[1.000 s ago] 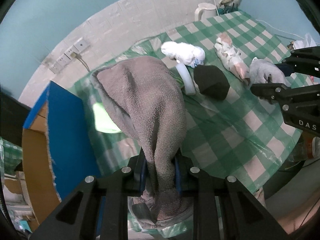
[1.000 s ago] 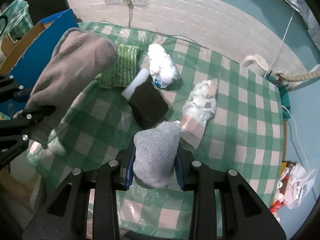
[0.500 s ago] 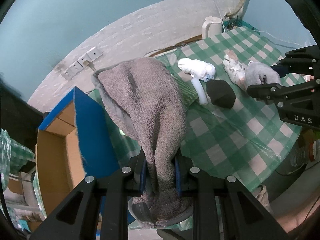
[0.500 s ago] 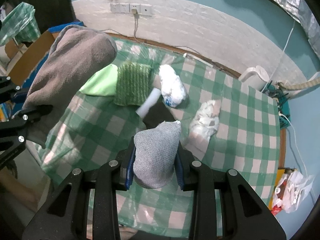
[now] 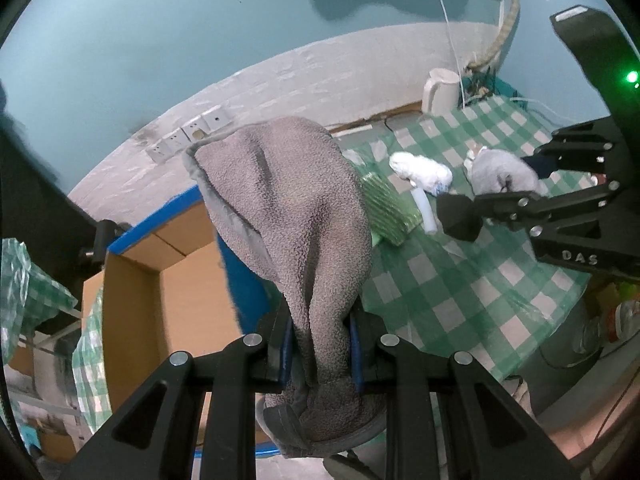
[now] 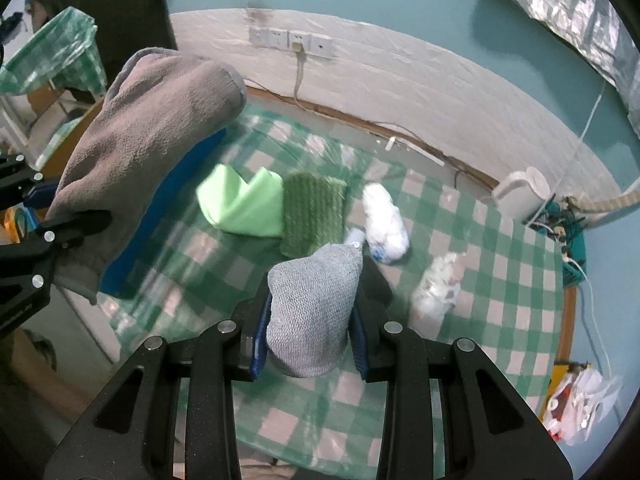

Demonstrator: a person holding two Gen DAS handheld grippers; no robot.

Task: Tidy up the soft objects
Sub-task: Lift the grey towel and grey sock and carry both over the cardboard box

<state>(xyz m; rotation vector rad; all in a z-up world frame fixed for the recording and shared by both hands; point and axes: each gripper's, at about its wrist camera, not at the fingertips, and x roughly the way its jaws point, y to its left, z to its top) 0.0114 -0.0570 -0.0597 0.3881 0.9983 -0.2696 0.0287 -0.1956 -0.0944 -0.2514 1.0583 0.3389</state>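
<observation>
We had left gripper jaws clamped on fuzzy grey-brown towel, right gripper jaws on light grey knit cloth, both above green checked surface

Only one readable marking: the pale capitals "DAS" on the black body of the right tool, seen at the right edge of the left wrist view. Blue printing on the white bundle lying on the checked worktop, too small and blurred to make out. Nothing legible on the wall sockets or the cardboard box.
</observation>
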